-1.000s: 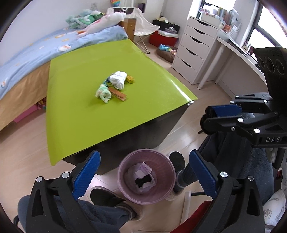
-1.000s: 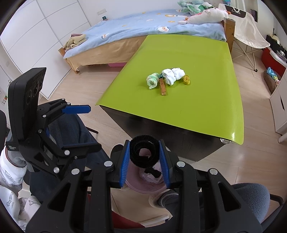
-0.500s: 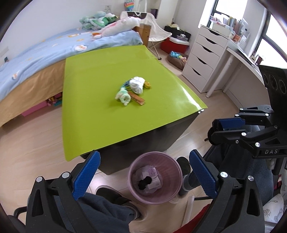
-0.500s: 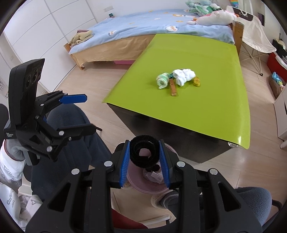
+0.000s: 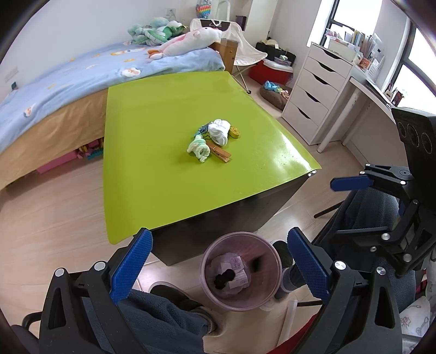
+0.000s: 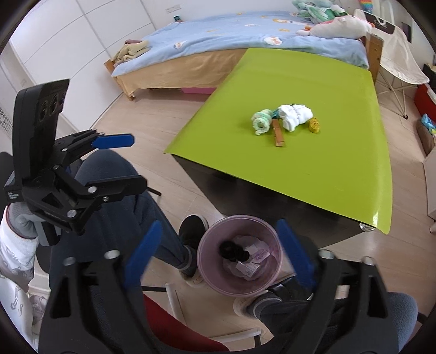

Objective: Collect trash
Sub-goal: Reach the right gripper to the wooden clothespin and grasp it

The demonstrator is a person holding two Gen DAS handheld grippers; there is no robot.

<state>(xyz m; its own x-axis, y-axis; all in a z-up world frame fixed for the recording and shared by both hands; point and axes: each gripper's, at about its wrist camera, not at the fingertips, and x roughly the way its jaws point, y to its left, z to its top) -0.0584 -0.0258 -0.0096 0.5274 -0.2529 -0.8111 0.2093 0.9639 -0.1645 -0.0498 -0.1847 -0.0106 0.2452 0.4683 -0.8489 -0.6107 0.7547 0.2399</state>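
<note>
Black roll (image 6: 231, 251) inside pink bin (image 6: 268, 286), below right tool (image 6: 218, 252), its empty jaws opening.

You're in a daylit bedroom — blue-covered bed (image 5: 81, 79), white drawers (image 5: 313, 89) by the window (image 5: 351, 13), pale wood floor (image 5: 54, 217).

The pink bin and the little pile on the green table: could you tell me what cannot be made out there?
- Pink bin, both views: its bottom, hidden under papers and a black lump.
- Right gripper, right wrist view: opening, fingers motion-blurred.
- Pile, both views: teal item mostly hidden behind the white cloth.
</note>
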